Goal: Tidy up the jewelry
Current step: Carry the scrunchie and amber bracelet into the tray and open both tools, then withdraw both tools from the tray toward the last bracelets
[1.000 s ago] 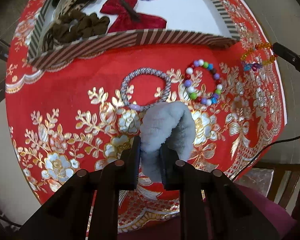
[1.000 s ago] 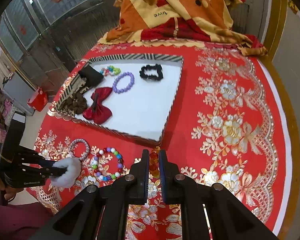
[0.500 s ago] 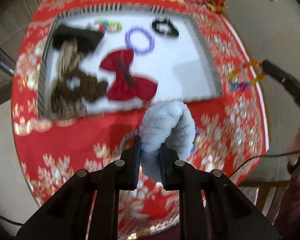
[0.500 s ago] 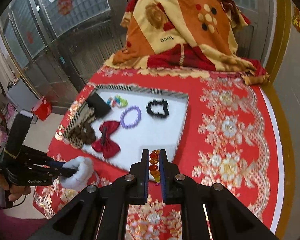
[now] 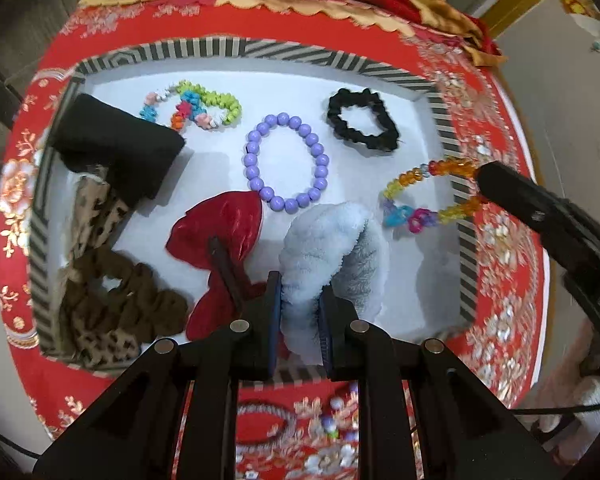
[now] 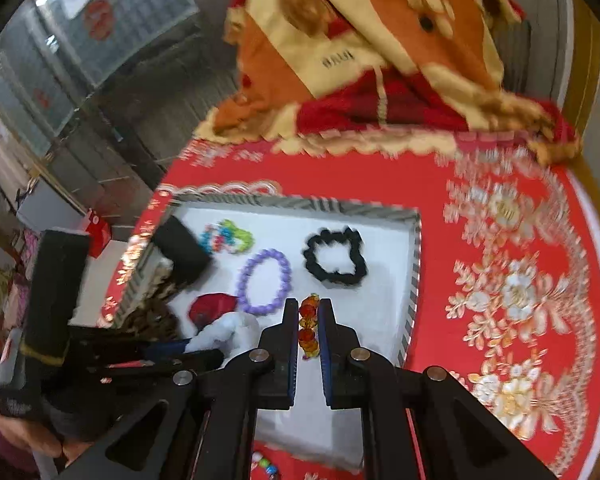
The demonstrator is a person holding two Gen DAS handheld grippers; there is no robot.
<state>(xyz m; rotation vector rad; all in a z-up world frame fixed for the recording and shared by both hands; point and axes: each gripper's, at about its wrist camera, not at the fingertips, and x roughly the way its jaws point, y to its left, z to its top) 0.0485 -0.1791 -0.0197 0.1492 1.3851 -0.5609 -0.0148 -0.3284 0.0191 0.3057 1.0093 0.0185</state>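
Tray (image 5: pixel 466 264): shallow, white floor, black-and-white striped rim, set on a round table under a red tablecloth (image 5: pixel 504 288) with gold flower pattern.

Contents of tray, as seen by the left wrist camera:
- Purple bead bracelet (image 5: pixel 286 162), near the middle, lying flat.
- Black scrunchie (image 5: pixel 362 125), toward the far right corner, apart from the purple bracelet.
- Multicoloured flower bracelet (image 5: pixel 192 106), far left part, just beside a black folded cloth (image 5: pixel 118 148).
- Red bow (image 5: pixel 220 236), near side, its upper lobe touching or just beside the purple bracelet.
- Brown scrunchie (image 5: pixel 120 296) and a leopard-print piece (image 5: pixel 96 208), along the left wall.

Left gripper (image 5: pixel 298 320): jaws closed on a pale blue fluffy scrunchie (image 5: pixel 328 244), which hangs over the near part of the tray floor, right of the red bow.

Right gripper (image 6: pixel 309 336): jaws almost fully closed, pinching an amber bead bracelet (image 6: pixel 309 326); in the left view the loop (image 5: pixel 428 196) hangs from the fingertips over the tray's right side, with blue and pink charms at its lower end.

Outside the tray: an orange, cream and red blanket (image 6: pixel 380 60) heaped at the far edge of the table; a few coloured beads (image 6: pixel 266 466) on the cloth near the tray's front wall.
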